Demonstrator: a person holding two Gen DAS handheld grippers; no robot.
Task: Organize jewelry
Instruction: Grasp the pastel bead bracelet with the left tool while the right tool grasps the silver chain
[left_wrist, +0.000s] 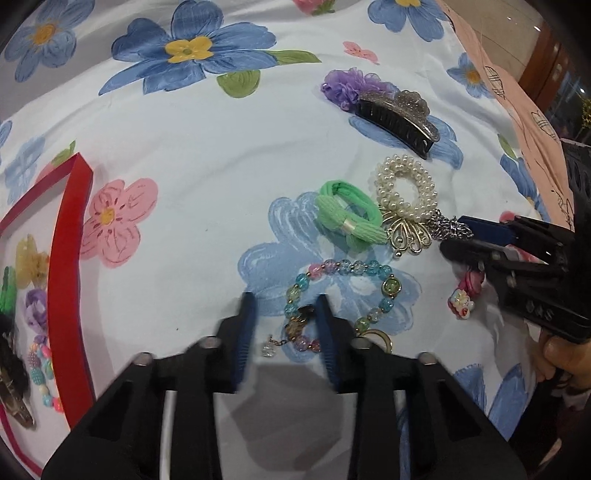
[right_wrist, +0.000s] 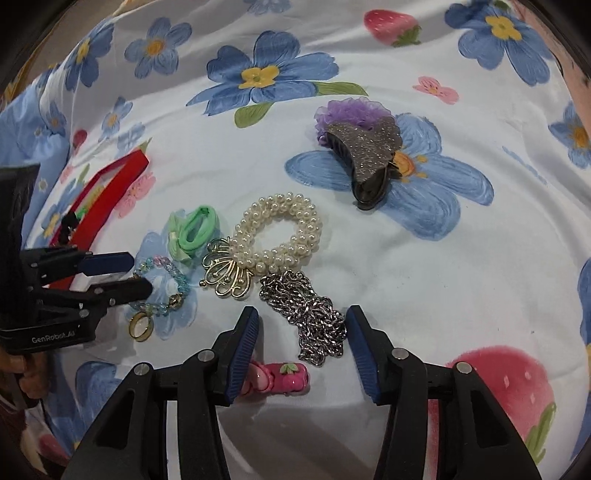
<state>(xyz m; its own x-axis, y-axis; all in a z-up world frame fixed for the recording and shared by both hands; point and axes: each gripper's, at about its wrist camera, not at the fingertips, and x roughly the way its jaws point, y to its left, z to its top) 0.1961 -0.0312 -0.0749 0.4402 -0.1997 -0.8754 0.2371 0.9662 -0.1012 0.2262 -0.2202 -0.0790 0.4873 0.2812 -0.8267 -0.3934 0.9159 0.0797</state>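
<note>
Red-walled tray (left_wrist: 70, 258) sits at the left edge of the left wrist view, and we count several pieces already inside it: a yellow piece, a purple one, a bright green one, a pastel bead string and something dark. We judge the sort partly done, with the larger share left.

Left on the floral cloth (left_wrist: 207, 155): beaded bracelet (left_wrist: 340, 295), green hair tie (left_wrist: 347, 218), pearl scrunchie (right_wrist: 279, 236) with its gold ornament, silver chain (right_wrist: 310, 321), glitter claw clip (right_wrist: 373, 162) lying partly on a purple flower piece (right_wrist: 351, 110), a gold ring (right_wrist: 140, 326), and a pink strawberry clip (right_wrist: 280, 376).

Left gripper (left_wrist: 284, 325): fingers moderately apart, straddling the near-left arc of the beaded bracelet, holding nothing that we can confirm; contact uncertain due to blur. We take this bracelet as the piece in hand.

Right gripper (right_wrist: 301, 343): fingers wide, the near end of the silver chain between them, apparently not clamped. The pink strawberry clip lies just behind the fingertips.

Orientation: the beaded bracelet lies flat as a loose oval, its charm tail trailing toward the left gripper. The silver chain is bunched into a strip, long axis running from the pearl scrunchie diagonally toward the right gripper.
</note>
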